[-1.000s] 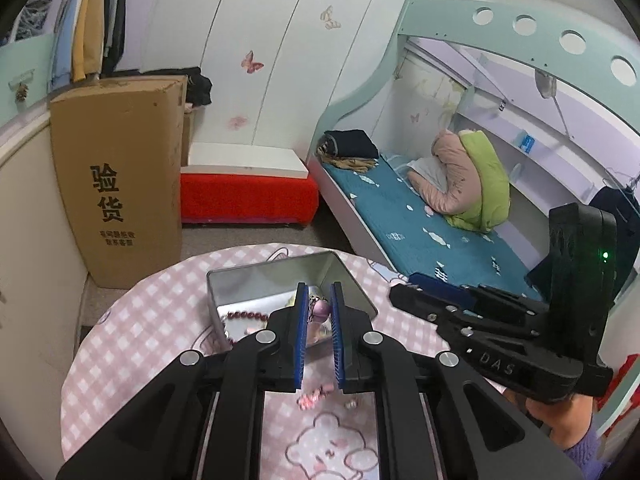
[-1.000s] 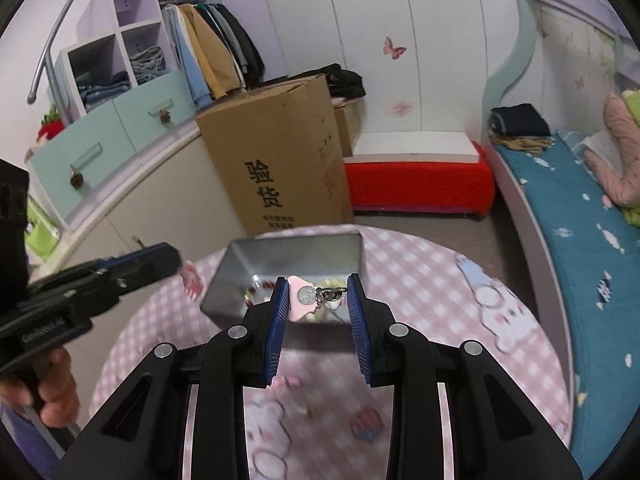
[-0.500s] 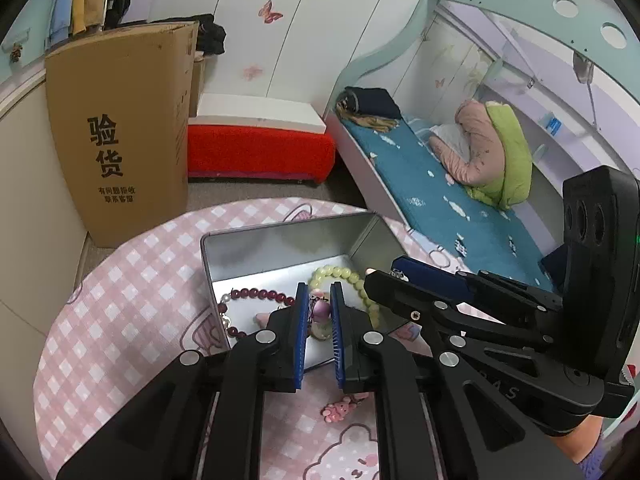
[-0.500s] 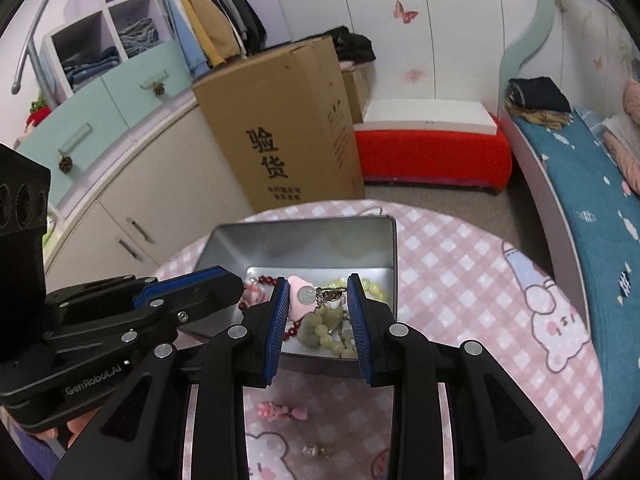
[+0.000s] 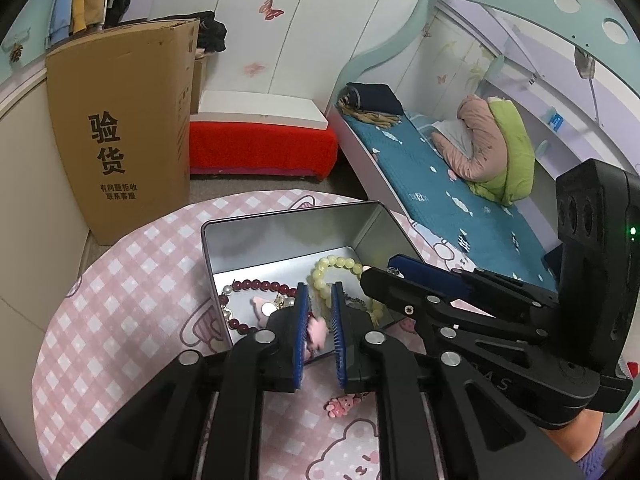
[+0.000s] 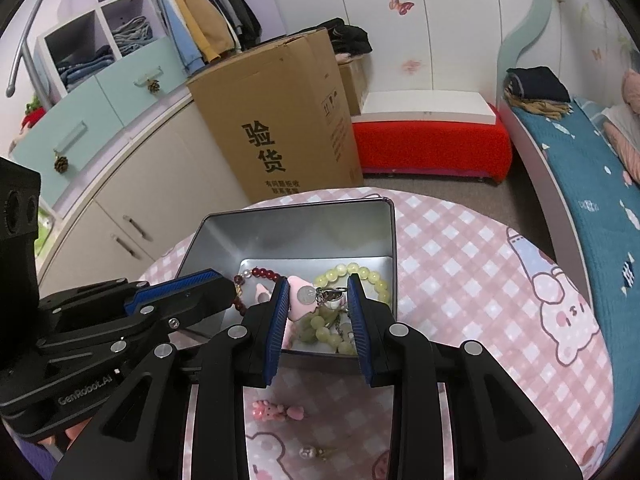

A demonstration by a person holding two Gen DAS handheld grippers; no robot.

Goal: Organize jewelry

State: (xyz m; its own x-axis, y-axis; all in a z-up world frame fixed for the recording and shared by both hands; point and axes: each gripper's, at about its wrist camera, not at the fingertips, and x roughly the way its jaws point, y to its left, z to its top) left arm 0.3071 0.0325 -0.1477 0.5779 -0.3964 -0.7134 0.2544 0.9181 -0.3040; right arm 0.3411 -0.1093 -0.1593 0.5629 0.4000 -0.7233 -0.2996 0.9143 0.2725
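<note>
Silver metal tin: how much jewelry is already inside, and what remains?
Done: the dark red bead bracelet and the pale green bead bracelet lie in the silver metal tin. In hand: the right claw holds a pink charm with a silver disc over the tin; a blurred pink piece sits in the left claw. Left: a pink figure charm and a small pale bead piece on the checked tablecloth.

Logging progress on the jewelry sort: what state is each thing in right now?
Tin: open, no lid visible.
Red bracelet: inside tin.
Green bracelet: inside tin.
Pink charm: loose on table, outside tin.
Small pendant: loose on table.
Right gripper: shut on keyring charm, over tin.
Left gripper: blurred pink piece between fingers; grip unclear.
</note>
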